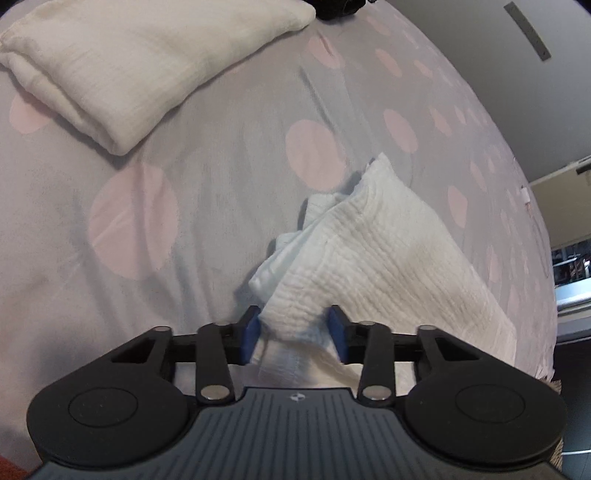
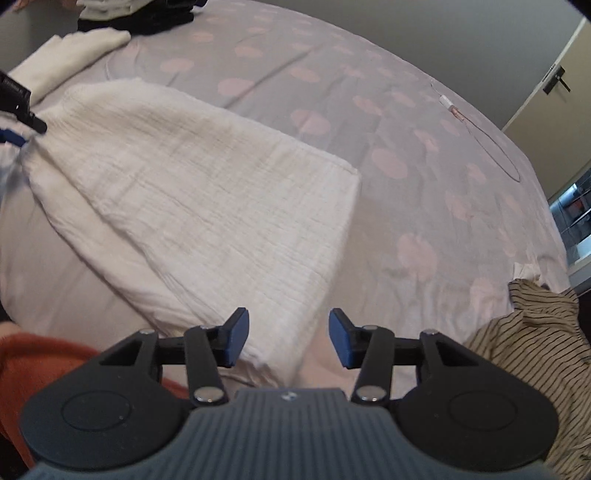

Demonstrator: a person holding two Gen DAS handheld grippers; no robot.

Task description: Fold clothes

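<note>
White garment bunched between left gripper pads; right gripper wide, over its near edge.

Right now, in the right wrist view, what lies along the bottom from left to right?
Orange cloth → white muslin cloth → right hand-held gripper, open over the cloth's near edge → striped garment.

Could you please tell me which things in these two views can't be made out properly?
- Dark items, right wrist view: cut off by the top edge, kind unclear.
- White cloth, left wrist view: near end hidden behind the left gripper.
- Striped garment, right wrist view: cut off at the edge.
</note>
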